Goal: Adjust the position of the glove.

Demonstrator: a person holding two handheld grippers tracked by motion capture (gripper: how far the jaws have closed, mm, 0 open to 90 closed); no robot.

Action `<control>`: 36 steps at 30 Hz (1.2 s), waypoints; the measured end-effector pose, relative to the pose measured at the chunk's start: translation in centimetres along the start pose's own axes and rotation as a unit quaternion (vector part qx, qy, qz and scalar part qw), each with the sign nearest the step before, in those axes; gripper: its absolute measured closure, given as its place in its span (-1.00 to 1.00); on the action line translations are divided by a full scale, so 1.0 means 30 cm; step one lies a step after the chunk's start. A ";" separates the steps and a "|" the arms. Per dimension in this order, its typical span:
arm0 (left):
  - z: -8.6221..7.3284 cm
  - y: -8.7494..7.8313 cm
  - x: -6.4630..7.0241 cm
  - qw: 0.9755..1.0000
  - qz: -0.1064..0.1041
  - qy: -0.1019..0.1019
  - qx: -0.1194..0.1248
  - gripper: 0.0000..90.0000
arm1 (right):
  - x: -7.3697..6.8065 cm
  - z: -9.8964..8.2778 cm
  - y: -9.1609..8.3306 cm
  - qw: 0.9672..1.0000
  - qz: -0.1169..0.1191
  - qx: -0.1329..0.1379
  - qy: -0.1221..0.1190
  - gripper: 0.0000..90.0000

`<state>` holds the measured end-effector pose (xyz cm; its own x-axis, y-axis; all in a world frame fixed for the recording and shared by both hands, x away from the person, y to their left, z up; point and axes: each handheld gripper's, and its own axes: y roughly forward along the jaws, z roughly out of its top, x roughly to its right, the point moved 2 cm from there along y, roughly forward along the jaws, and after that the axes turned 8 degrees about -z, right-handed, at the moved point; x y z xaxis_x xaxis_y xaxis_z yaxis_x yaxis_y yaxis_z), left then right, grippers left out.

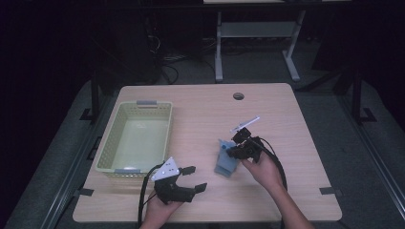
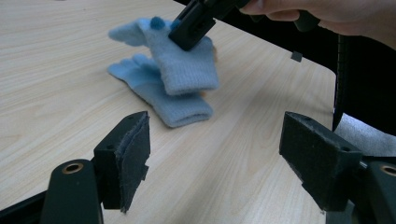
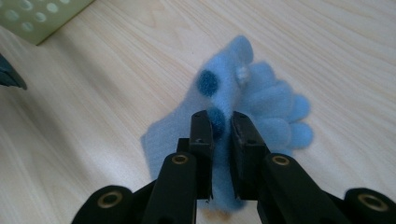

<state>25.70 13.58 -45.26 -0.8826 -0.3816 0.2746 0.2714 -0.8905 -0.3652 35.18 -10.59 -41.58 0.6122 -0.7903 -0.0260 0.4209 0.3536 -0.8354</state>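
The right gripper's (image 3: 219, 128) fingers (image 3: 201, 135) are pinched nearly shut on the upper of two light blue gloves (image 1: 225, 162), which lie stacked toward the tabletop's (image 1: 200, 102) near right part. The left gripper (image 1: 191, 177) rests by the near edge, fingers (image 2: 126, 156) wide apart and holding nothing. The pale green basket (image 1: 111, 143) sits at the left edge. This looks like the pick-up step; next, probably lift the glove clear of its partner and carry it over the basket rim.
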 end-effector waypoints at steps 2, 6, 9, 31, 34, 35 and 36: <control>0.000 -0.002 0.000 1.000 0.000 0.001 0.001 -0.46 | -0.005 -0.004 0.010 1.000 0.005 -0.002 0.000 0.79; 0.001 -0.002 -0.001 1.000 -0.001 0.000 0.001 -0.46 | -0.012 -0.008 0.025 1.000 0.005 -0.010 -0.001 0.78; 0.000 -0.001 -0.001 1.000 -0.001 0.001 0.001 -0.46 | -0.013 -0.008 0.031 1.000 0.003 -0.009 0.001 0.76; -0.002 0.003 0.003 1.000 -0.002 -0.004 0.000 -0.46 | -0.024 -0.025 0.082 1.000 -0.022 -0.012 -0.005 0.73; -0.003 0.002 0.004 1.000 -0.001 -0.007 0.003 -0.46 | -0.024 -0.024 0.099 1.000 -0.018 -0.017 -0.004 0.79; -0.003 0.002 0.003 1.000 -0.001 -0.007 0.003 -0.46 | -0.024 -0.024 0.107 1.000 -0.016 -0.021 -0.002 0.80; -0.003 0.001 0.003 1.000 -0.001 -0.006 0.003 -0.46 | -0.023 -0.024 0.113 1.000 -0.015 -0.022 -0.003 0.81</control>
<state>25.60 13.53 -45.33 -0.8781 -0.3833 0.2865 0.2720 -0.8923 -0.3602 35.69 -9.20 -44.81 0.6044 -0.7967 0.0029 0.4090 0.3072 -0.8593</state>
